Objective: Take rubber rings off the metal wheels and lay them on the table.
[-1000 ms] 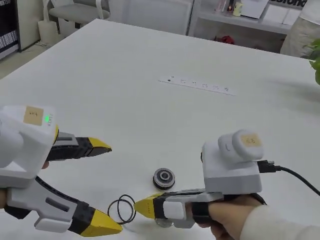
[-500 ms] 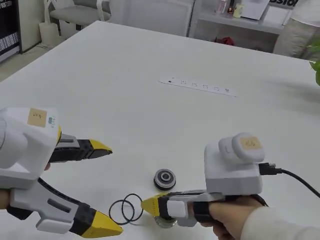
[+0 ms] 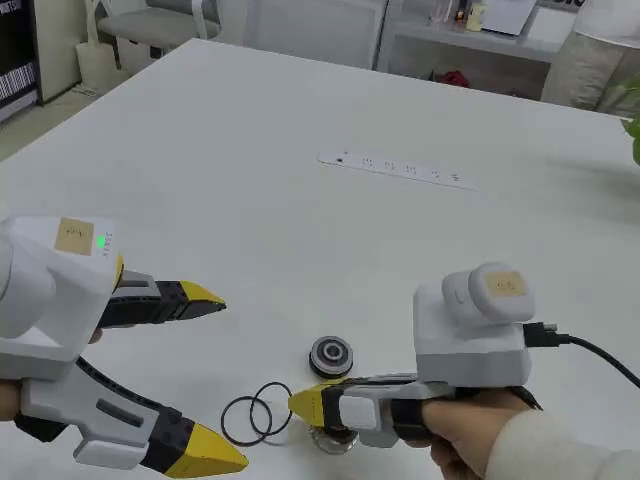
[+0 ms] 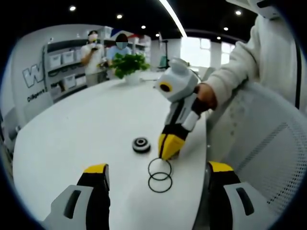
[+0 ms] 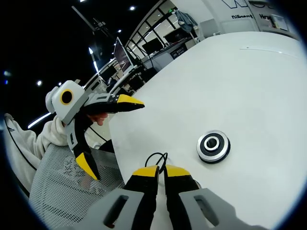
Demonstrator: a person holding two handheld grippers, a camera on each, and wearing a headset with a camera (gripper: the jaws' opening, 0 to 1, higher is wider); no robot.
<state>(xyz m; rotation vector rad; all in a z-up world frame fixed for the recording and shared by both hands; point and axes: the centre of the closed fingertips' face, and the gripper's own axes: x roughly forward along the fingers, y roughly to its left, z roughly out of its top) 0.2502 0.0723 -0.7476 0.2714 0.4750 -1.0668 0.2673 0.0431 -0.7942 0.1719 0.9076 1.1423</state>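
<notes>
The right tool (image 3: 300,404) has its jaws pressed together, tips low over the desk (image 3: 300,230); we cannot tell whether anything is nipped between them. The left tool (image 3: 210,378) is spread wide and holds nothing. Two rubber rings (image 3: 257,418) lie flat on the desk, overlapping, just beyond the right tool's tips and between the two tools. A second wheel (image 3: 328,441) sits partly hidden beneath the right tool; we cannot tell whether it carries a ring. The wheel (image 3: 330,355) that governs the next move lies flat, axle upright, near the right tool and well apart from the left tool. In the right gripper view it sits ahead of the closed jaws and off to their right. Its dark outer band suggests, in our judgement, a ring seated around the rim, parallel to the desk. We judge the right tool the nearer one: it would need to open, swing to its right and meet the rim from the side.
</notes>
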